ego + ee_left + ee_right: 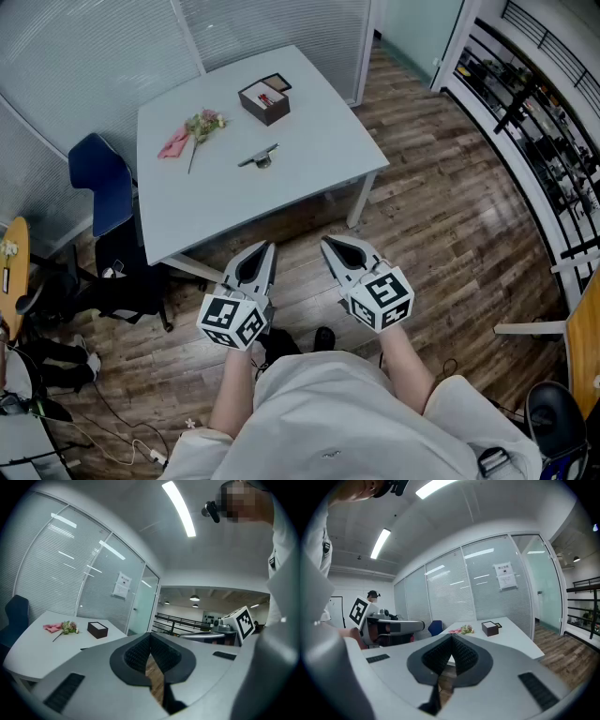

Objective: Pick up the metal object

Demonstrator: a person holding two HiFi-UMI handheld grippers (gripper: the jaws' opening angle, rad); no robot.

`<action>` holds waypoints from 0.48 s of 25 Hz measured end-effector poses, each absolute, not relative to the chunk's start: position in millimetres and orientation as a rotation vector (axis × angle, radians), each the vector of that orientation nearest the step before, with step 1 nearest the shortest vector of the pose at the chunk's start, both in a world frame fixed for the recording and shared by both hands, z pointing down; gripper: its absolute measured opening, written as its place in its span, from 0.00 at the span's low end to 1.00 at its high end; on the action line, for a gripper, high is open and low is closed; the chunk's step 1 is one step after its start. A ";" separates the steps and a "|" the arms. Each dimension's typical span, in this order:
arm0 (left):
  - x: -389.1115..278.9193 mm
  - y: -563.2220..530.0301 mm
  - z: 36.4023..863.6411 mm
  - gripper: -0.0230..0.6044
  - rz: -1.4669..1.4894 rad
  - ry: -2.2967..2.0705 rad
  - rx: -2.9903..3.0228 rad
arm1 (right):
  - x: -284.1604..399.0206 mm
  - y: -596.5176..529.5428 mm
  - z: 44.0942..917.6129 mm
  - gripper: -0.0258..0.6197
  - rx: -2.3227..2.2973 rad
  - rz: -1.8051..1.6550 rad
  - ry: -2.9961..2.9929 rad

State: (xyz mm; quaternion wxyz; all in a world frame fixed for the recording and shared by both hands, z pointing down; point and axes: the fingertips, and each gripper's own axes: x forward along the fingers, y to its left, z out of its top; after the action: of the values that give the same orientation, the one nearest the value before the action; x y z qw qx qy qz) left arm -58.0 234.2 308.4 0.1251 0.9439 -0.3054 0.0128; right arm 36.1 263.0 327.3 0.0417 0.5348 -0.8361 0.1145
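Observation:
A small metal object [260,157] lies near the middle of the white table [309,131]. Both grippers hang well short of the table, above the wooden floor in front of the person. My left gripper [265,249] is shut with nothing in it, its tips pointing toward the table's near edge. My right gripper [328,246] is shut and empty too, beside the left one. In the left gripper view the jaws [149,641] meet tip to tip; the right gripper view shows the same at its jaws [451,644]. The metal object is hard to make out in both gripper views.
On the table stand a dark brown box [264,99] and a flower sprig with a pink cloth [192,132]. A blue chair [101,184] sits at the table's left. Glass partitions stand behind the table. A black railing [539,122] runs along the right.

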 end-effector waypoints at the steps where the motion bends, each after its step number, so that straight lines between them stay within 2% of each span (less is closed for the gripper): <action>1: -57.5 236.1 308.9 0.07 0.039 -0.895 2.751 | 36.2 265.3 326.5 0.04 1.632 0.336 -2.563; 12: -58.4 249.4 314.5 0.07 0.061 -0.957 2.740 | 48.8 280.3 331.2 0.05 1.662 0.364 -2.588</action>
State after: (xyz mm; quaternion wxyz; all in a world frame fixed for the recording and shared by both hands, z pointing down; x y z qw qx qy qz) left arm -58.4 249.4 314.5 0.1191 0.9372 -0.3272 0.0207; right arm 48.8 280.3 331.2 0.0224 0.5365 -0.8353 0.1177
